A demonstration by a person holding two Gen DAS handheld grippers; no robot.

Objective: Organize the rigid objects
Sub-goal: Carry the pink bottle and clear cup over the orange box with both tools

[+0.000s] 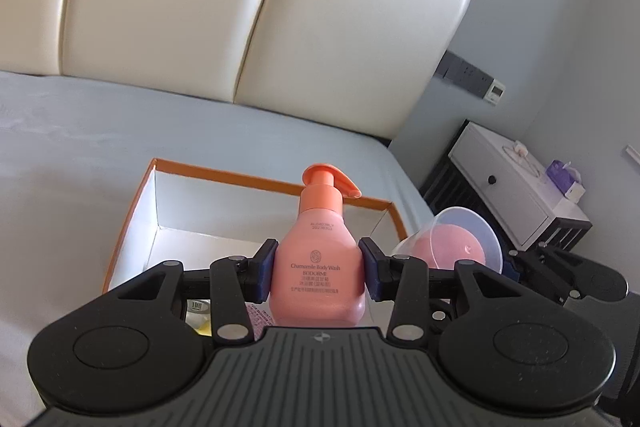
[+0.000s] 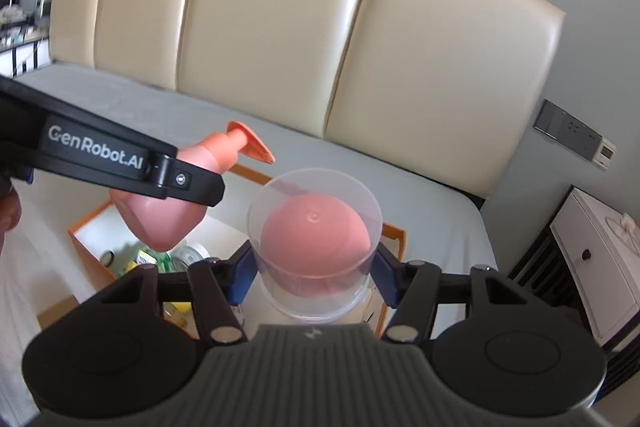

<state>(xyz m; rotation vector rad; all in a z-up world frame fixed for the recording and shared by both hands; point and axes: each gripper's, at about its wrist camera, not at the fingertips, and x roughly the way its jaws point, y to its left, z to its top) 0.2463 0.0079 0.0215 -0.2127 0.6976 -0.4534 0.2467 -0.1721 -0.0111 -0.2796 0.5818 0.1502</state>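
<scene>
My left gripper point(image 1: 318, 269) is shut on a pink pump bottle of body wash point(image 1: 318, 267) and holds it upright above an open orange-rimmed white box point(image 1: 136, 203) on the bed. The bottle also shows in the right wrist view point(image 2: 168, 219), with the left gripper point(image 2: 120, 159) across it. My right gripper point(image 2: 314, 273) is shut on a clear plastic cup with a pink base point(image 2: 316, 239), held over the box's right side point(image 2: 394, 233). The cup also shows in the left wrist view point(image 1: 456, 243). Small items point(image 2: 160, 259) lie in the box bottom.
The box sits on a grey bedsheet point(image 1: 100, 131) in front of a cream padded headboard point(image 1: 240, 7). A white nightstand point(image 1: 516, 187) with a purple tissue pack point(image 1: 564, 175) stands to the right of the bed. A wall socket panel point(image 2: 572, 131) is behind it.
</scene>
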